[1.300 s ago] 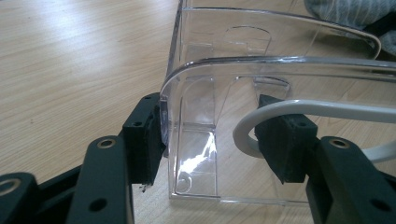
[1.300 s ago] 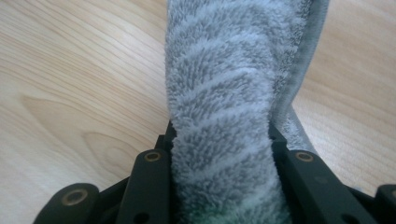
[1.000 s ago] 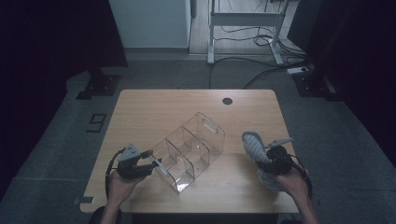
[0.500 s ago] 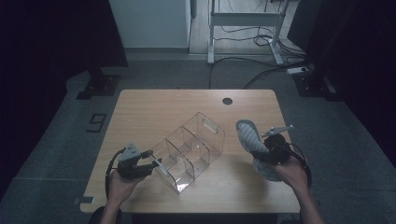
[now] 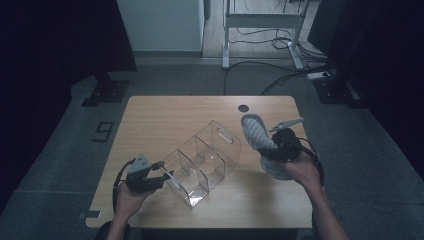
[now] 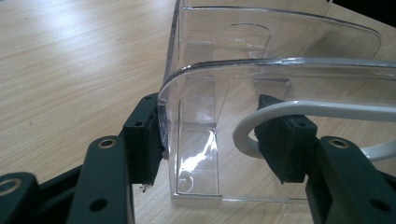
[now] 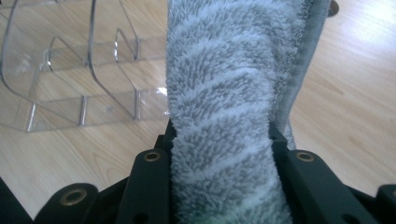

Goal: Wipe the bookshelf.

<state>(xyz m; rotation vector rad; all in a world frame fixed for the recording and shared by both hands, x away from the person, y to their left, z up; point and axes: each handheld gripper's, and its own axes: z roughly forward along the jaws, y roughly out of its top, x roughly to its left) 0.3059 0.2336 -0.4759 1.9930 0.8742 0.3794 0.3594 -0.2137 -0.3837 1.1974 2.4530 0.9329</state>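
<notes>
Clear plastic is what my left gripper has hold of: its jaws are clamped across the near end wall of the divided box, one pad on the outside and the other inside the first compartment. In the left gripper view a white cable loops in front of the inner pad. The box lies at an angle in the middle of the wooden table, open side up, with its far end pointing toward the far right corner.

My right gripper is pressed tight on a grey and white striped fluffy sock. In the right gripper view the sock bulges up between the two black jaws, squeezed at the pads. In the high view it sticks up and leans toward the box, just beside the box's far end and above the table; more of the sock hangs below my hand. A small dark hole sits in the table top near the far edge.
</notes>
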